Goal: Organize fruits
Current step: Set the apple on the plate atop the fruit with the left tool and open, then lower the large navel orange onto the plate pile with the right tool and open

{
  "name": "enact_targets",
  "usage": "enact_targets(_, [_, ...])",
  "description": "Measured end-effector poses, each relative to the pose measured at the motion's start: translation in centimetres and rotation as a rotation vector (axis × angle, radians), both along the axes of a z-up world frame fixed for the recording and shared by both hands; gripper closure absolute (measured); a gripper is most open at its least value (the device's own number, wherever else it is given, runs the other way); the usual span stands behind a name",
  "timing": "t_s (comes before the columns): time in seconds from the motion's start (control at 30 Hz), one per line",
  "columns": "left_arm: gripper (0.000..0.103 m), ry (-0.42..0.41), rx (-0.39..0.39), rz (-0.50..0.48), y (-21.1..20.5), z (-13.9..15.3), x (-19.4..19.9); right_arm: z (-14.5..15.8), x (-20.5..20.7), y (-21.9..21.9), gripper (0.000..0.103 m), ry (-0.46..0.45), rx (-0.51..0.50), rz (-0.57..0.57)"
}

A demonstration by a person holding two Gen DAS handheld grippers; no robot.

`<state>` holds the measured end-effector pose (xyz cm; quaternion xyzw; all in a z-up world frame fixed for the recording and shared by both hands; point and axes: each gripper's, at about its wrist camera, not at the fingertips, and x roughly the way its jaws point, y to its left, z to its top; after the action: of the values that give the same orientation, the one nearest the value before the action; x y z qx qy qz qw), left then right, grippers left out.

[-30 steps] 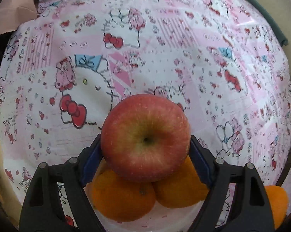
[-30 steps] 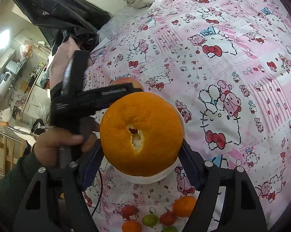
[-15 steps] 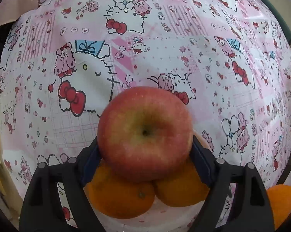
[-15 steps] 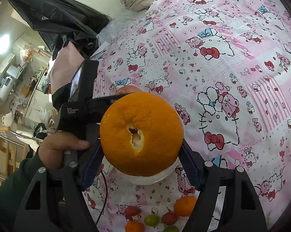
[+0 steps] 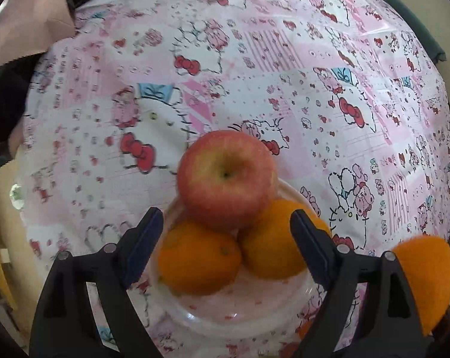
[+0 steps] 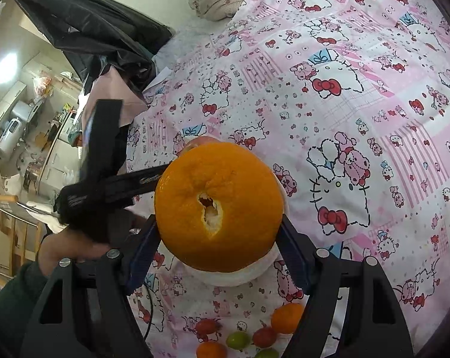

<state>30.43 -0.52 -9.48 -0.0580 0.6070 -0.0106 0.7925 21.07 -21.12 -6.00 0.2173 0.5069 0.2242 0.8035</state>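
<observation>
Already my left gripper [image 5: 226, 238] stands open above the apple [image 5: 226, 179] stacked on two oranges in the bowl [image 5: 233, 313], while my right gripper's [image 6: 219, 238] fingers clamp a large orange [image 6: 219, 205], small fruits [image 6: 239, 338] waiting on the table.

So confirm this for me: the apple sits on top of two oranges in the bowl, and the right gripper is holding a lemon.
One thing is wrong: the right gripper holds a big orange, not a lemon, as the right wrist view shows. The rest stands: in the left wrist view the apple sits on two oranges in the bowl.
</observation>
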Motion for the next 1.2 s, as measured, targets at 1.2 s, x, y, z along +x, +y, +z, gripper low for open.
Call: enact_targets(1.2, [0.018,-0.195,0.033,0.141,6.7,4.9,-14.6,-1.4,-0.9,3.5,0.025,0.005,-0.084,0.123])
